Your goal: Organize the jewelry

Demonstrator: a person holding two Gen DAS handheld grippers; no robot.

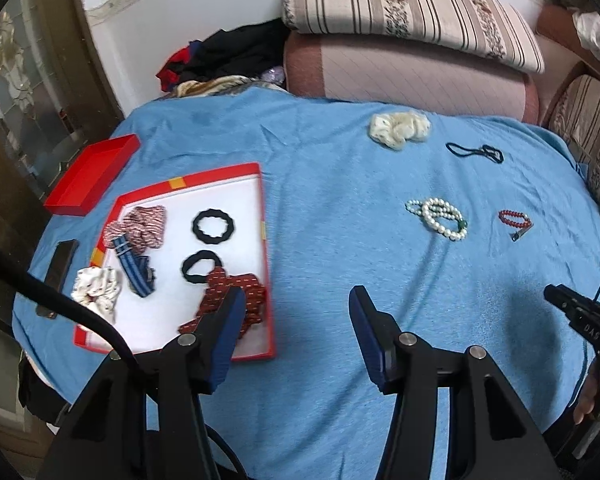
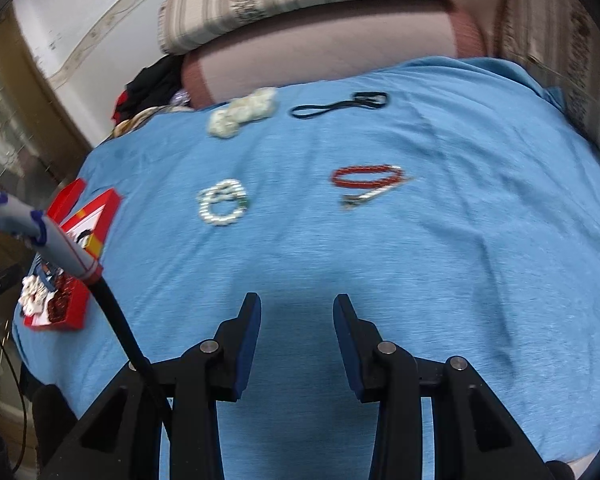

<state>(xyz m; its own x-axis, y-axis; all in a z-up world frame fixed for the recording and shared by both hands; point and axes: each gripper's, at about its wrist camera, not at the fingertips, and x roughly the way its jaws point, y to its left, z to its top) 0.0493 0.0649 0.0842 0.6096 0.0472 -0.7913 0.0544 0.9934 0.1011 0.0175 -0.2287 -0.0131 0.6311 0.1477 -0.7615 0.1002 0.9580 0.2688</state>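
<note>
A red-rimmed white box [image 1: 256, 208] lies on the blue cloth at the left; it holds scrunchies, two black hair rings [image 1: 213, 226], a striped strap and a red patterned piece [image 1: 236, 296]. Its edge also shows in the right wrist view [image 2: 108, 212]. On the cloth lie a pearl bracelet [image 1: 440, 216] [image 2: 222, 202], a red bead bracelet [image 1: 514, 218] [image 2: 368, 178], a black hair band [image 1: 476, 152] [image 2: 340, 106] and a cream scrunchie [image 1: 400, 128] [image 2: 244, 116]. My left gripper [image 1: 298, 300] is open and empty beside the box's right edge. My right gripper [image 2: 296, 306] is open and empty above bare cloth, short of the bracelets.
A red lid [image 1: 92, 176] lies left of the box, and a dark flat object [image 1: 58, 272] near the cloth's left edge. Striped cushions [image 1: 412, 12] and a clothes pile [image 1: 228, 56] stand behind. The right gripper's body shows at the left view's right edge [image 1: 580, 320].
</note>
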